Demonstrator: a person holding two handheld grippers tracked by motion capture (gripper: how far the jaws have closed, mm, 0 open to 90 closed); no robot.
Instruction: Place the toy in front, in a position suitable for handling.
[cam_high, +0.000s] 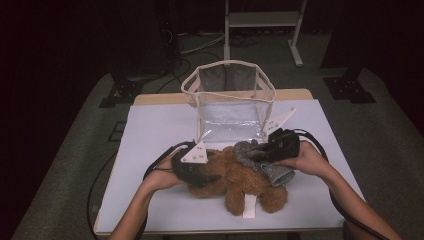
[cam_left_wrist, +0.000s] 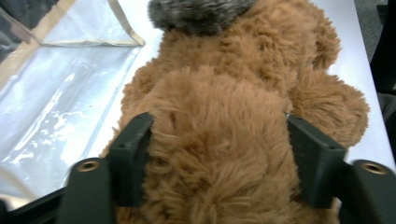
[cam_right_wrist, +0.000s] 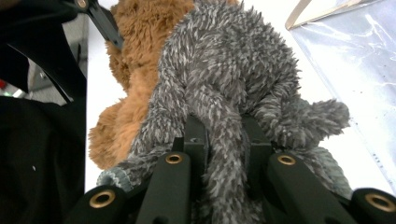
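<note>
The left hand-held gripper (cam_left_wrist: 217, 163) is clamping the brown teddy bear (cam_left_wrist: 233, 116), lying on the counter (cam_high: 150, 130) just before the clear bag (cam_high: 227, 97). The right hand-held gripper (cam_right_wrist: 224, 140) is pinching the grey fuzzy garment (cam_right_wrist: 229, 74) on the bear. Dressing or undressing seems underway; next probably calls for tugging the garment while bracing the bear.

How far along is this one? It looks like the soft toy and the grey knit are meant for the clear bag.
Done: nothing packed; the clear plastic tote bag with beige trim stands open and looks empty. In hand: the left gripper clamps the brown plush teddy bear, and the right gripper pinches the fuzzy grey knit garment lying on it. Left, probably: bagging both.
</note>
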